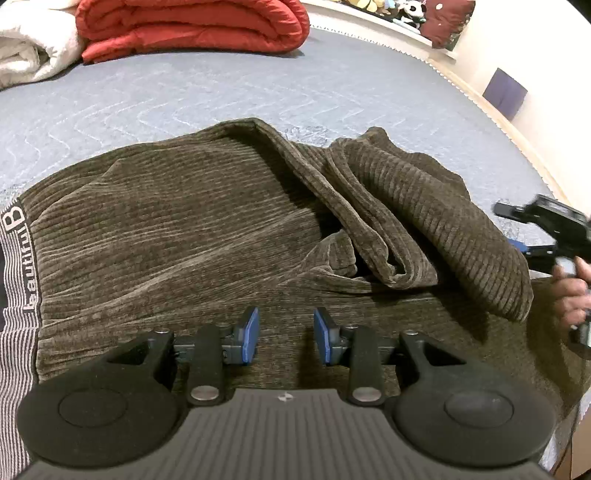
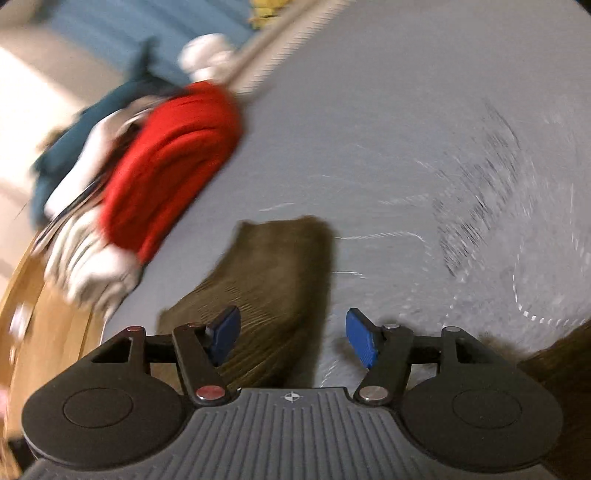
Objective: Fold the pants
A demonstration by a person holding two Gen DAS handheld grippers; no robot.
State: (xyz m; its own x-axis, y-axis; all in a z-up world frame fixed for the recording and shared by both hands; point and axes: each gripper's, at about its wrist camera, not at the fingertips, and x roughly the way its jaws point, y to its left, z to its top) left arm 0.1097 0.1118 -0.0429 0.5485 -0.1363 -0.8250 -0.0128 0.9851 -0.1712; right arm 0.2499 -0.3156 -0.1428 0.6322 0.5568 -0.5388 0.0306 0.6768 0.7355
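1. the pants [image 1: 207, 229], dark olive ribbed cloth, lie spread on a grey-blue quilted bed cover [image 1: 229, 92]; the striped waistband [image 1: 16, 280] with lettering runs along the left edge of the left wrist view.
2. one leg is thrown back over the body of the pants, its bunched folds and rounded hem toward the right side.
3. the left gripper [image 1: 285, 334] hangs just above the near cloth, its blue pads apart with nothing between them.
4. the right gripper [image 2: 291, 338] has its jaws standing wide and empty; a corner of the pants shows beneath them in a blurred picture. a hand [image 1: 574, 291] holds it at the right edge of the left wrist view.
5. beyond the pants the cover is bare and open up to a folded red blanket [image 1: 192, 26] and a white one [image 1: 33, 48] at the far edge.
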